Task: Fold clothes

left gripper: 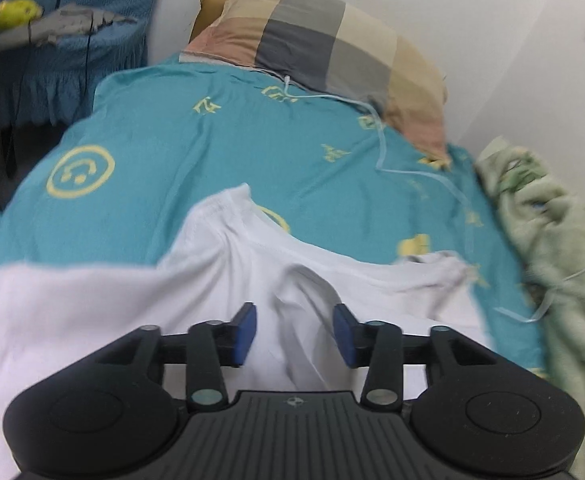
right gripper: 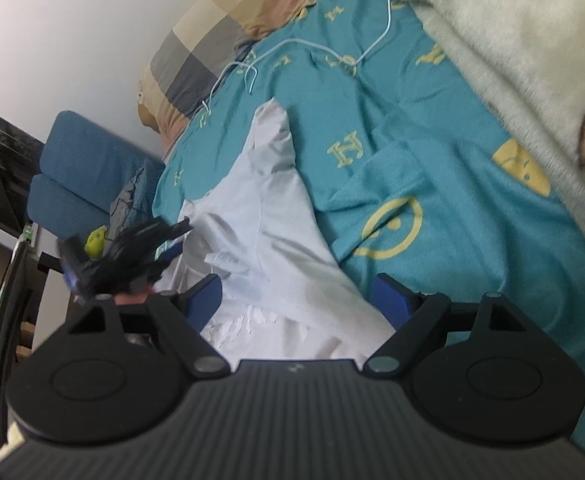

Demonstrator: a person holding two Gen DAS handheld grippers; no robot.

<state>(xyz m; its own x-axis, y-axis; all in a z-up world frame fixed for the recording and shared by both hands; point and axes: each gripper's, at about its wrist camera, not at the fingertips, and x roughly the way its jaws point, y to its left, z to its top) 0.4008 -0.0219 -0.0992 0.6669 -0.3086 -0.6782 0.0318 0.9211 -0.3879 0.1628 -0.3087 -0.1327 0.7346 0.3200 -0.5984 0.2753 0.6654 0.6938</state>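
A white garment (left gripper: 252, 272) lies rumpled on a teal bed sheet (left gripper: 212, 140) with yellow prints. My left gripper (left gripper: 294, 332) is open just above the garment, a raised fold of white cloth between its blue pads (left gripper: 245, 332), not pinched. In the right wrist view the same white garment (right gripper: 260, 216) stretches away from me with a sleeve pointing toward the pillow. My right gripper (right gripper: 296, 300) is open wide over the garment's near part. The left gripper (right gripper: 132, 252) shows there, blurred, at the garment's left edge.
A checked pillow (left gripper: 324, 36) lies at the head of the bed with a thin white cable (left gripper: 384, 148) trailing from it. A pale green fleece blanket (left gripper: 552, 240) is bunched along the bed's right side. A blue chair (left gripper: 72, 40) with grey cloth stands left.
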